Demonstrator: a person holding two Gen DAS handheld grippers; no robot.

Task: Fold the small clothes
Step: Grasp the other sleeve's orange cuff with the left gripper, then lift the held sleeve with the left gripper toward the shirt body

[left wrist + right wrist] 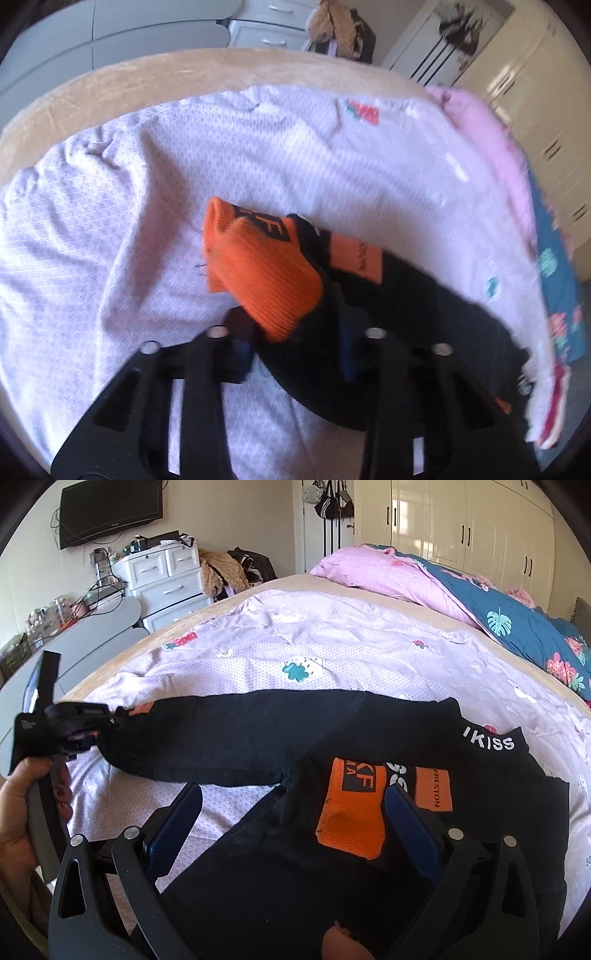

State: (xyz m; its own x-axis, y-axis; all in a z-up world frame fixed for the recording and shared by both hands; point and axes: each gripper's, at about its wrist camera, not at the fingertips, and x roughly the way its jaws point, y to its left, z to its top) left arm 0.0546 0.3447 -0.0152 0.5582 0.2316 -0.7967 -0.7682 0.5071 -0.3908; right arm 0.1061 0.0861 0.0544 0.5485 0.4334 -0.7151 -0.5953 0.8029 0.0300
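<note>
Black trousers [229,734] leg end hidden inside left hand-held gripper [94,731]; right hand-held gripper [291,812] open

Black trousers [258,731] spread flat across bed, one leg stretched left, waistband with white "KISS" lettering at right. Orange sock [351,812] with dark block print lying on trousers near waistband; second orange piece [433,790] printed "PRESTON" just beside it.

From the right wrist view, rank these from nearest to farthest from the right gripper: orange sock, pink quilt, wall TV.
1. Orange sock, lying on the black garment between the right gripper fingers.
2. Pink quilt, bunched at the bed's far right.
3. Wall TV, upper left, beyond the bed.
</note>
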